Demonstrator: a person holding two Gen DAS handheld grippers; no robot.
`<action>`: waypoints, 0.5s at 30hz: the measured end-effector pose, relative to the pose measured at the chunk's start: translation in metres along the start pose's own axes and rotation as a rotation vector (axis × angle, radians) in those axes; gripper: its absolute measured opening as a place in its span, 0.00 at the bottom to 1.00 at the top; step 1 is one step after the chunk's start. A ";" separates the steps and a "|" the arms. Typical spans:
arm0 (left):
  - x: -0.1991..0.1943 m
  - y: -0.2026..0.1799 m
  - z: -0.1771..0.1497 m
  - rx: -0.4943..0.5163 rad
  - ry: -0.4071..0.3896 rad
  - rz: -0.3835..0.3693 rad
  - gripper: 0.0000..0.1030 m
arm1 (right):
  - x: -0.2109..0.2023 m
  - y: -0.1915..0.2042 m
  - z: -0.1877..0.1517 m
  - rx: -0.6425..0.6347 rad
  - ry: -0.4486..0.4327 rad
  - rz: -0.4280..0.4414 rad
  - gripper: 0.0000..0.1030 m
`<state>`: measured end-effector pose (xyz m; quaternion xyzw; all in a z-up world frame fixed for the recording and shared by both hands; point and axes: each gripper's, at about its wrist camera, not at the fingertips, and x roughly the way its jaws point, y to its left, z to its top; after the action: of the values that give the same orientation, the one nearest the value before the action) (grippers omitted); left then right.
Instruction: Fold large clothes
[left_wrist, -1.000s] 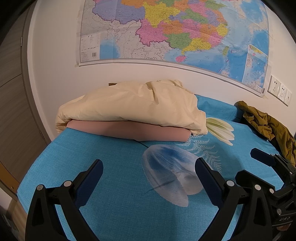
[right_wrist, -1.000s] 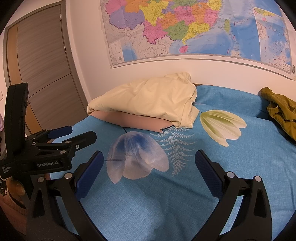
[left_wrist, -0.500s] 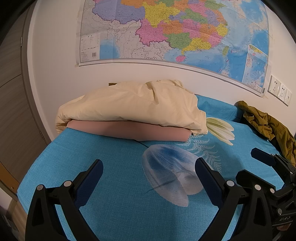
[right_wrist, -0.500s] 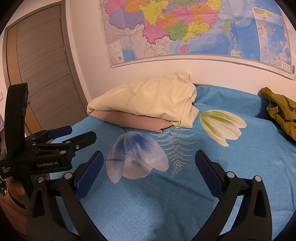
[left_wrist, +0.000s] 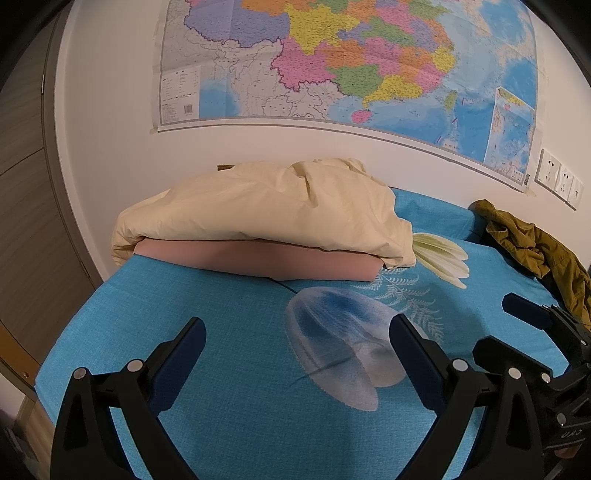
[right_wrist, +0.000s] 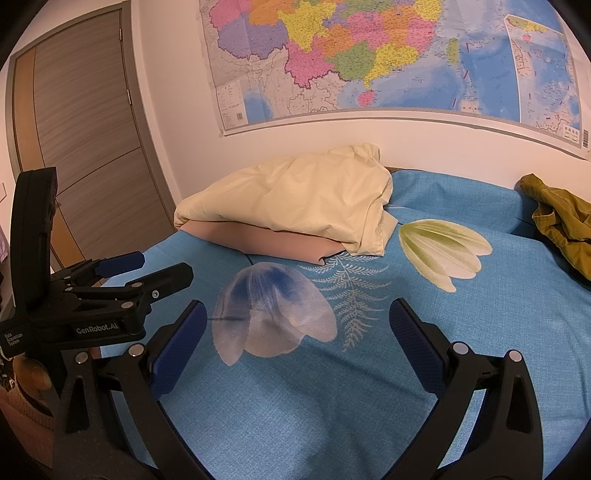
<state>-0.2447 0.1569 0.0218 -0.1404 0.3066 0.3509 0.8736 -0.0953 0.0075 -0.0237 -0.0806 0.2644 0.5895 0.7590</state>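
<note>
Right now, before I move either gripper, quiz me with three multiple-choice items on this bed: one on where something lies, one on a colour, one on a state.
1. Where does the crumpled olive-green garment lie?
A. At the bed's far right, by the wall
B. Under the cream duvet
C. Between the left gripper's fingers

2. What colour is the folded slab under the puffy cream duvet?
A. Navy
B. Dusty pink
C. White

3. How do the two grippers stand?
A. Both shut on cloth
B. Left shut, right open
C. Both open, holding nothing

Answers:
1 A: the garment is bunched at the right edge of the turquoise printed bedsheet, below the wall map.
2 B: a dusty pink folded slab shows below the duvet.
3 C: the left gripper and right gripper have spread fingers with only sheet between.
</note>
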 end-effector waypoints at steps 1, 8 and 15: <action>0.000 0.000 0.000 0.001 0.001 -0.002 0.93 | 0.000 0.000 0.000 0.002 0.000 0.001 0.95; 0.001 0.000 0.000 0.000 0.001 -0.002 0.93 | 0.000 0.000 0.000 0.000 -0.001 -0.003 0.95; 0.000 0.000 0.001 0.001 0.000 -0.002 0.93 | 0.000 0.000 0.000 0.001 -0.003 -0.003 0.95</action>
<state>-0.2440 0.1571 0.0222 -0.1402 0.3067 0.3497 0.8741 -0.0947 0.0077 -0.0236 -0.0796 0.2633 0.5884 0.7603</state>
